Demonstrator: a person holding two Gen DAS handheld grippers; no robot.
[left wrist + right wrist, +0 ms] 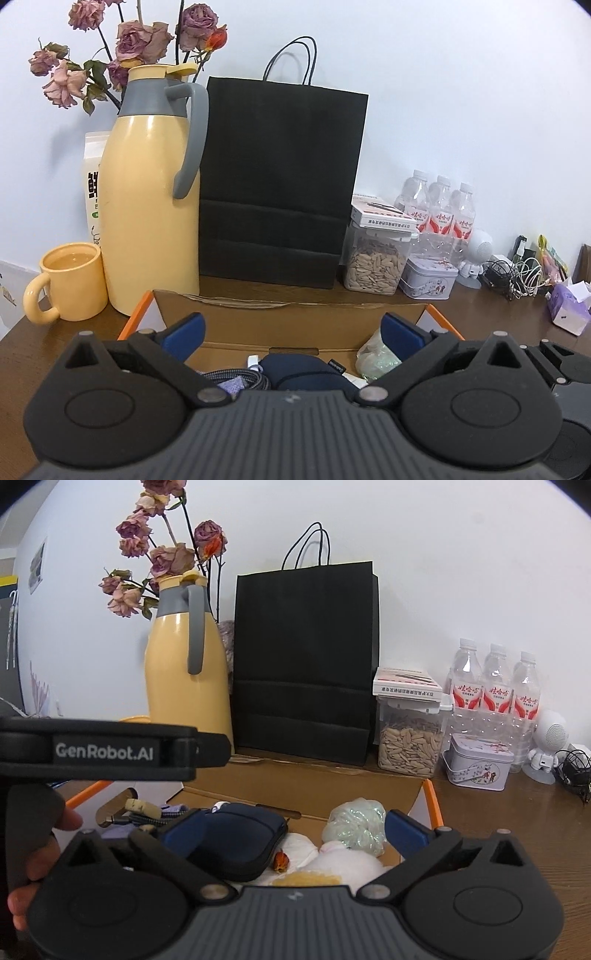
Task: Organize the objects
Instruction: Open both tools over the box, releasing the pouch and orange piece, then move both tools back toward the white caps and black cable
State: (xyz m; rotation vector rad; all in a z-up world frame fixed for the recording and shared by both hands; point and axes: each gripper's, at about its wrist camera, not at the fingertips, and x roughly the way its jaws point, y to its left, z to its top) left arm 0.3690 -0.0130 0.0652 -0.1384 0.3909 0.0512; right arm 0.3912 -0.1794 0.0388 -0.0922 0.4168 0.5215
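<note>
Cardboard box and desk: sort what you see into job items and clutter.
Job items:
cardboard box
navy pouch
white plush toy
iridescent bundle
braided cable
left gripper and right gripper, both open

Just lying about:
yellow thermos
yellow mug
black paper bag
seed jar
water bottles
tin box

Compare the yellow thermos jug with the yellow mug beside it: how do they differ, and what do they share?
The thermos jug is tall, closed by a lid, with a grey handle; the mug is short, open-topped, with a yellow handle. Both are yellow and stand upright on the table.
</note>
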